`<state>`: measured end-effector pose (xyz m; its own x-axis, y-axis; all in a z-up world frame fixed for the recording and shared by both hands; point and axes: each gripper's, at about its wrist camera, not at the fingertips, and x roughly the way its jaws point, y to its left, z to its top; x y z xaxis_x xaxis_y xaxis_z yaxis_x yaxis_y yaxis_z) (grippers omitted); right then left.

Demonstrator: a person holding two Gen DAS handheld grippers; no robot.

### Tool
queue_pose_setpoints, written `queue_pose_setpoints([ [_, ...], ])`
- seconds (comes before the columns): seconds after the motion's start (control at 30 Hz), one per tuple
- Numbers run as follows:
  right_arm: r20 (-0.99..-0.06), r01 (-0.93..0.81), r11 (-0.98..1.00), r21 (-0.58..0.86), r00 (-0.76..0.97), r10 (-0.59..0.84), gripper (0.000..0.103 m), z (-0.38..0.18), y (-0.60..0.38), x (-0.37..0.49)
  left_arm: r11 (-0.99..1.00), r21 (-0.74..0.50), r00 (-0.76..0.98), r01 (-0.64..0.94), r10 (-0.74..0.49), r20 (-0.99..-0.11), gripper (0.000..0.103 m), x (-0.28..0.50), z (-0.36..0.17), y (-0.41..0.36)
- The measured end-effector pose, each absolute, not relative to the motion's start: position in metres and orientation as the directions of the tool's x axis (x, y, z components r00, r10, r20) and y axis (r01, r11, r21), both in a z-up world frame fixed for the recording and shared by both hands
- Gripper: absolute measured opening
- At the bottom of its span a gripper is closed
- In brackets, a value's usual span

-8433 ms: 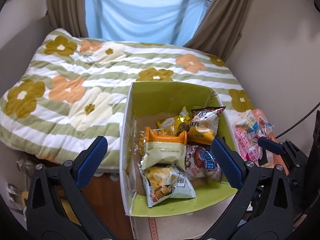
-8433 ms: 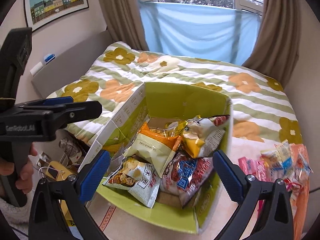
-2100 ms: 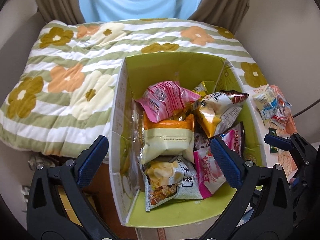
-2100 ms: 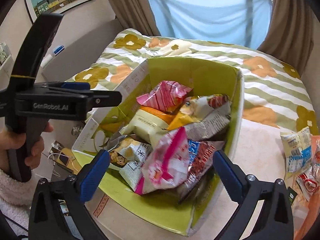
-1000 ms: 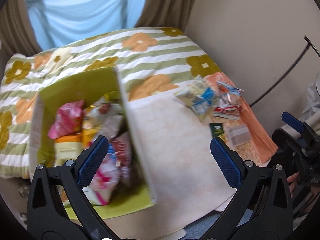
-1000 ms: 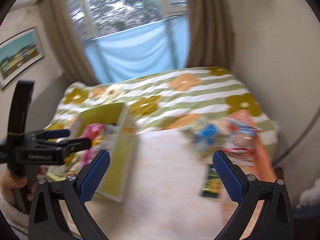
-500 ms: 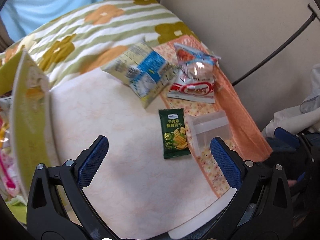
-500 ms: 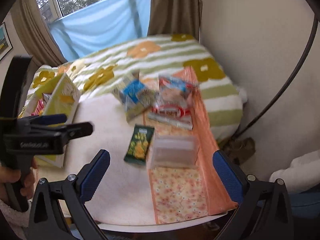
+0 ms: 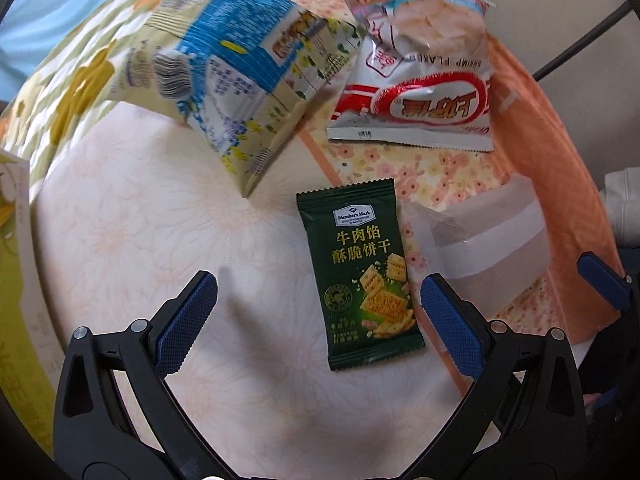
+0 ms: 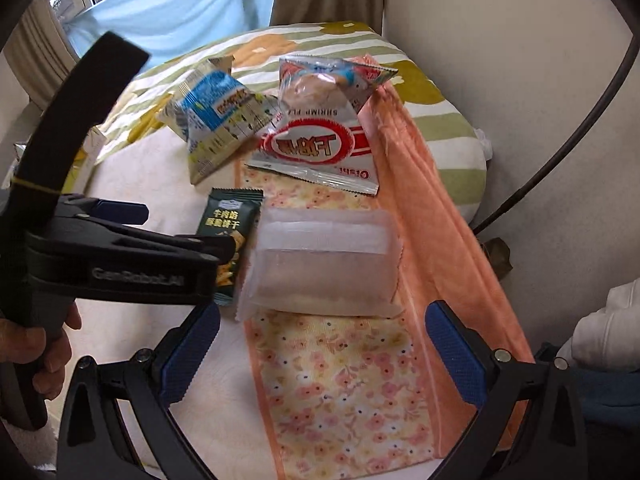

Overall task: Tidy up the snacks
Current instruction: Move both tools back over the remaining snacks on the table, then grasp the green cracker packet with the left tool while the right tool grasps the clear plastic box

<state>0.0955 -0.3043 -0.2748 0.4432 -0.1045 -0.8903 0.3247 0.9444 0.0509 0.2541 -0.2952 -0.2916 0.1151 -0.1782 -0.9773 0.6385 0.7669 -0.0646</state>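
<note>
surroundings: pale peach-patterned surface (image 9: 140, 200) w/ an orange floral cloth (image 10: 344, 392) along its right side; striped flower quilt (image 10: 436, 132) on the bed behind; yellow-green box edge (image 9: 12, 248) at far left of left wrist view.
in the way: nothing lies between the left fingers and the green pkt; clear frosted pkt (image 10: 324, 264) sits just beside it on the right, edges look touching. Blue/cream snack bag (image 9: 236, 76) is propped tilted beyond it, one corner down near the green pkt's top. Red/white shrimp-flake bag (image 9: 416, 108) flat on the cloth, w/ a small clear-window snack bag (image 10: 324, 80) resting on its far end.
green cracker pkt (image 9: 360, 276): small, dark green, flat pillow pack w/ crimped ends, white brand panel, yellow Chinese text, cracker picture at lower half. Lies flat on the surface at the cloth's left edge.
axis: long axis runs roughly away from the camera, top end far, leaning a little left; print reads upright from the left wrist view.
left gripper (image 9: 318, 320): fingers spread wide, holding nothing, low over the near half of the green pkt; seen from the right wrist view, its body covers part of the pkt.
right gripper (image 10: 322, 350): fingers spread wide, empty, over the cloth just short of the clear pkt.
person: hand (image 10: 48, 352) on the left gripper's handle.
</note>
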Motion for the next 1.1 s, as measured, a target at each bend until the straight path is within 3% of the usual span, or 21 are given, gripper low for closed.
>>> queue_pose_setpoints([
  [0.33,-0.896,0.337,0.941,0.042,0.428,-0.113,0.102,-0.285,-0.304,0.105,0.753,-0.012,0.129,0.657,-0.129,-0.983,0.101,0.260,-0.303,-0.291],
  [0.5,-0.900,0.336,0.940,0.049,0.423,-0.104,0.102,-0.289,-0.300,0.109,0.741,-0.009,0.138,0.671,-0.137,-0.981,0.095,0.268,-0.301,-0.285],
  [0.63,-0.896,0.355,0.933,0.056,0.430,-0.110,0.102,-0.290,-0.305,0.109,0.722,-0.011,0.148,0.692,-0.156,-0.977,0.081,0.273,-0.296,-0.287],
  [0.83,-0.894,0.372,0.924,0.089,0.440,-0.091,0.102,-0.293,-0.317,0.118,0.682,-0.011,0.152,0.732,-0.179,-0.972,0.068,0.266,-0.292,-0.297],
  [0.97,-0.896,0.372,0.925,0.080,0.433,-0.097,0.102,-0.297,-0.316,0.127,0.666,-0.012,0.160,0.746,-0.196,-0.967,0.043,0.258,-0.286,-0.295],
  [1.1,-0.904,0.369,0.928,0.057,0.413,-0.108,0.102,-0.302,-0.313,0.134,0.659,-0.026,0.151,0.752,-0.211,-0.966,0.041,0.253,-0.284,-0.290],
])
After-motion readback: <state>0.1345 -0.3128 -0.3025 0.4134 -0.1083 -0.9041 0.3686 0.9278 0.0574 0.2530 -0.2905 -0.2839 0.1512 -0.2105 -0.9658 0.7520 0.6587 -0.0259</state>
